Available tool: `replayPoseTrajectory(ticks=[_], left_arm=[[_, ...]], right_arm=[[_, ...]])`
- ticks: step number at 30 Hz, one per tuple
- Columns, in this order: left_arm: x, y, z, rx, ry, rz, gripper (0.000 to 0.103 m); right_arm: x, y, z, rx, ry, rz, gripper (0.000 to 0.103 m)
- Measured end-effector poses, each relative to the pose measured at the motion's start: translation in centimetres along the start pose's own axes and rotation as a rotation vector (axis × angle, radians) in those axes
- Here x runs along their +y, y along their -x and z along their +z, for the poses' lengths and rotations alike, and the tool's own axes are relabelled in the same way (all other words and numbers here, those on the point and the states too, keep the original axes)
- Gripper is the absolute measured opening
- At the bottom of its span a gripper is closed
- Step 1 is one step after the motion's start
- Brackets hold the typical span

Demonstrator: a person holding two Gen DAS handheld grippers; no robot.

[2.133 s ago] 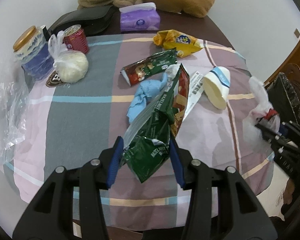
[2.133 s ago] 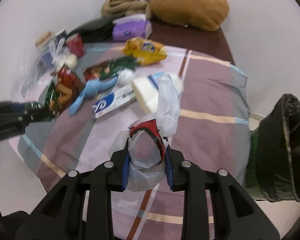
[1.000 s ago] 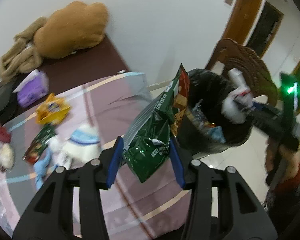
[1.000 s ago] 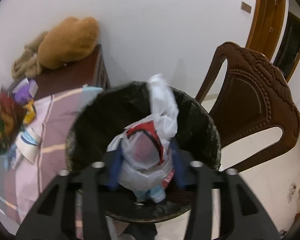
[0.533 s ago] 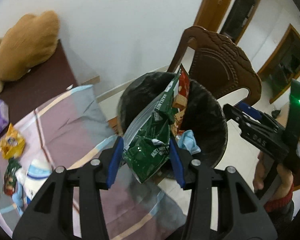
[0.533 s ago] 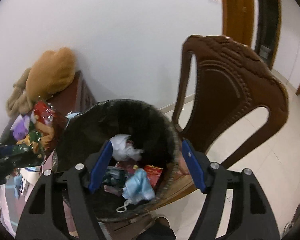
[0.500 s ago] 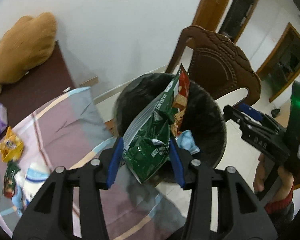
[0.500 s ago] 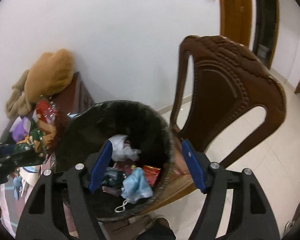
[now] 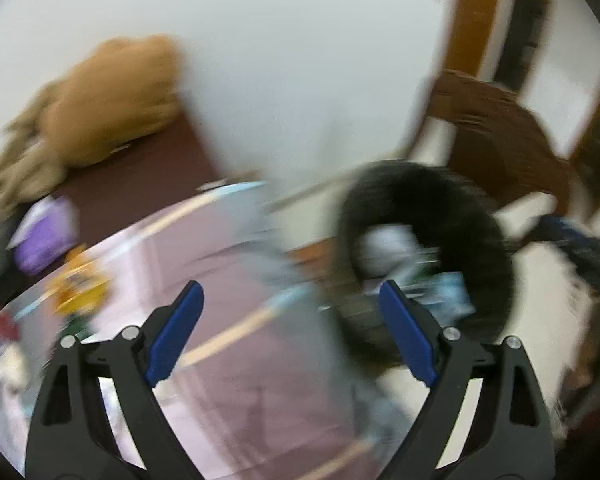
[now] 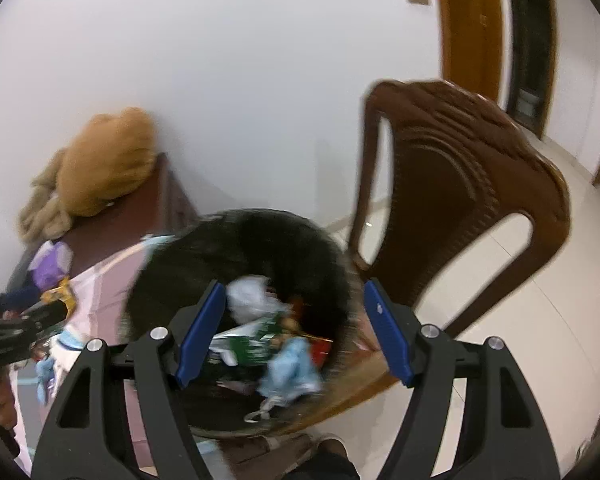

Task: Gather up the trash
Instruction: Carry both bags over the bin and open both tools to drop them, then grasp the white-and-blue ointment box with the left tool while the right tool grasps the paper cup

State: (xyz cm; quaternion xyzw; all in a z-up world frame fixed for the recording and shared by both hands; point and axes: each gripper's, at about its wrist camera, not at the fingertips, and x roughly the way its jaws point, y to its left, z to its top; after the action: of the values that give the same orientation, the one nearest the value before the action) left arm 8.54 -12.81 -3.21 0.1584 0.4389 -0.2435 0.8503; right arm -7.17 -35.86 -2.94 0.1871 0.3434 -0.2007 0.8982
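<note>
now both my claws are spread wide and hold nothing: the right gripper (image 10: 294,326) hangs over the black bin (image 10: 168,276), the left gripper (image 9: 290,330) over the cloth's (image 9: 236,364) edge beside the bin (image 9: 496,240). inside lie the green wrapper (image 10: 256,342), a white bag (image 10: 246,296) and blue trash (image 10: 296,362), with a brown chair (image 10: 456,184) just behind. the left view is blurred.
</note>
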Motion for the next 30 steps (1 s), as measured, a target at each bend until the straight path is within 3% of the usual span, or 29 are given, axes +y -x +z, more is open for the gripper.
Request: replayPoseTrajectory(ticks=[3, 6, 8, 10, 11, 14, 17, 21, 25, 26, 28, 30], left_arm=[[7.2, -0.3, -3.0, 0.041, 0.106, 0.190, 0.089], [14.8, -0.8, -6.7, 0.117, 0.263, 0.293, 0.089], [18.7, -0.9, -9.1, 0.160, 0.359, 0.313, 0.082], [21.9, -1.7, -11.5, 0.217, 0.417, 0.311, 0.063], [22.8, -2.1, -12.6, 0.237, 0.427, 0.300, 0.063], [23.6, -3.8, -14.5, 0.274, 0.394, 0.211, 0.064], [23.1, -4.9, -15.2, 0.282, 0.373, 0.188, 0.077], [23.3, -6.7, -15.3, 0.299, 0.394, 0.138, 0.080], [22.7, -8.9, -15.2, 0.334, 0.356, 0.144, 0.080], [22.6, -9.1, -15.3, 0.336, 0.350, 0.141, 0.079], [22.4, -9.3, -15.4, 0.337, 0.347, 0.111, 0.061], [22.1, -9.0, -15.4, 0.336, 0.335, 0.117, 0.056]], right_arm=[[3.5, 0.1, 0.2, 0.005, 0.059, 0.073, 0.071], [9.4, -0.9, -0.7, 0.058, 0.162, 0.185, 0.072], [13.1, -2.1, -1.9, 0.104, 0.231, 0.225, 0.073], [16.6, -3.1, -3.2, 0.147, 0.301, 0.253, 0.073], [18.1, -3.4, -3.7, 0.161, 0.330, 0.265, 0.073], [22.1, -3.5, -4.7, 0.179, 0.397, 0.312, 0.073], [24.2, -3.4, -5.2, 0.189, 0.444, 0.323, 0.073], [24.7, -4.2, -5.9, 0.237, 0.430, 0.312, 0.073], [24.3, -4.8, -7.1, 0.271, 0.422, 0.287, 0.073], [24.3, -5.0, -7.4, 0.281, 0.420, 0.281, 0.073], [24.4, -5.7, -7.9, 0.309, 0.416, 0.277, 0.073], [24.9, -6.3, -8.3, 0.337, 0.416, 0.284, 0.073]])
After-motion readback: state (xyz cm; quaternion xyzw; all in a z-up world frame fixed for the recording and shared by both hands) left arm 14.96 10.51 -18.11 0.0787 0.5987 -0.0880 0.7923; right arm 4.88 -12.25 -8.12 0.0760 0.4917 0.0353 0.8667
